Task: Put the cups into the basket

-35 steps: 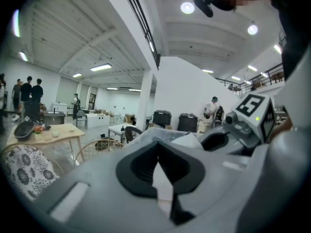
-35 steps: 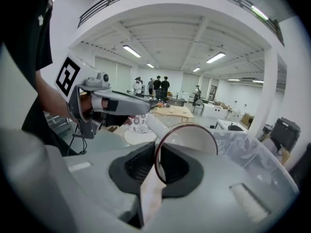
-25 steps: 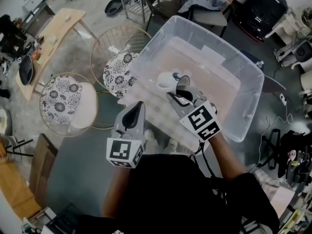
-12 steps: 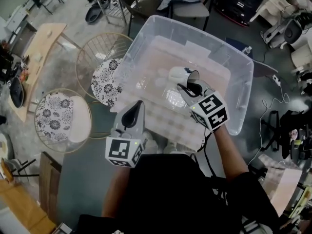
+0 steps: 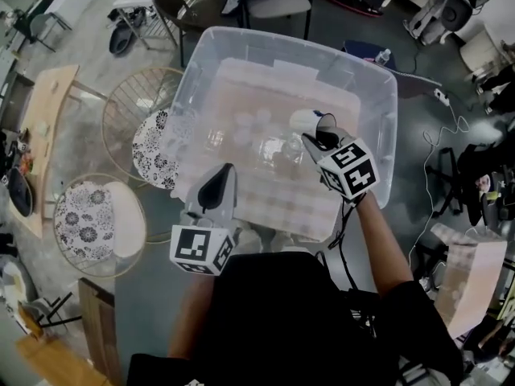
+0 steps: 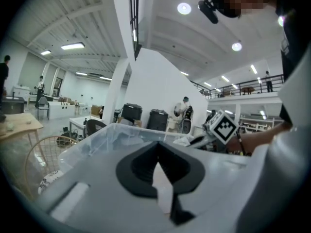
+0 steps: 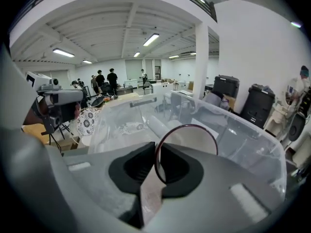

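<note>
Cup point(image 5: 306, 122) is clamped by its rim in the right gripper point(image 5: 320, 140), jaws narrowed onto the wall; held over the basket point(image 5: 286, 42) near its right edge, probably for lowering inside; left gripper point(image 5: 217, 193) closed, empty, parked at the near-left edge, clear of the drop; count: one held cup, faint clear ones inside uncountable; two wire chairs point(image 5: 90, 217) alongside.

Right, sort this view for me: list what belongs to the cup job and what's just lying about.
Job: cup, held by the right hand-held gripper; clear bin.
Lying about: cushioned chair; second cushioned chair; wooden table.
</note>
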`<state>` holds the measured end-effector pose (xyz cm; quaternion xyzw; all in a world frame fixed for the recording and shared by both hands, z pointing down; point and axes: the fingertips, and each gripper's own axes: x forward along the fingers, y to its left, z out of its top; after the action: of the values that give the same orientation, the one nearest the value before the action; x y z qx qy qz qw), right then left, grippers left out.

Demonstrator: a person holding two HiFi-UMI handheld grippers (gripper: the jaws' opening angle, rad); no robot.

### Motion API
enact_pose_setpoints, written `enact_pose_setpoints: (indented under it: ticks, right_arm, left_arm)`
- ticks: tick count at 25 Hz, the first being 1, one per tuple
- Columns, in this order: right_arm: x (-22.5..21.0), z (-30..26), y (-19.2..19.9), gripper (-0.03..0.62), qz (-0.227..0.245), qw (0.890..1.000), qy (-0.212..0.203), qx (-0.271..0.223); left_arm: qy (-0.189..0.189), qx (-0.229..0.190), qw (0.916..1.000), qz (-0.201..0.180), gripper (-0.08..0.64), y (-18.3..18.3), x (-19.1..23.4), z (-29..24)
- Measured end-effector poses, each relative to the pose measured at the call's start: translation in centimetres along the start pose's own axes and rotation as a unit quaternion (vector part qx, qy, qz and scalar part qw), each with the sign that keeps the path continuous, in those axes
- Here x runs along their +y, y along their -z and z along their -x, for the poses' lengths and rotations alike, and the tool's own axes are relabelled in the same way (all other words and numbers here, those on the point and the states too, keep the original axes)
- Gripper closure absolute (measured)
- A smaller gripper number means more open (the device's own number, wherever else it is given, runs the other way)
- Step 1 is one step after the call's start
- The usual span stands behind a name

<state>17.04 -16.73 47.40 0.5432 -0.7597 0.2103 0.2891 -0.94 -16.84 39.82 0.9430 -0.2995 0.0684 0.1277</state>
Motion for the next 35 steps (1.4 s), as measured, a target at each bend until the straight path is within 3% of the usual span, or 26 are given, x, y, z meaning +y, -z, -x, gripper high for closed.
enact_pose_setpoints:
  ticks: [14, 27, 35]
  right_arm:
    - [-6.9, -1.4, 9.1, 0.552, -0.075, 0.988, 0.046, 0.127]
    - [-9.8, -4.8, 16.8, 0.552, -0.141, 0.957, 0.045, 0.25]
    - [-10.3, -7.4, 20.3, 0.551, -0.191, 0.936, 0.035, 0.294]
  left_arm:
    - [0.063, 0.023, 0.9977, -0.006, 0.554, 0.5, -3.2, -5.6]
    - [0.057, 0.031, 0.9979, 0.004, 0.554, 0.6, -2.4, -7.6]
    - [0.057, 0.038, 0.9976, 0.006, 0.554, 0.7, -2.0, -8.5]
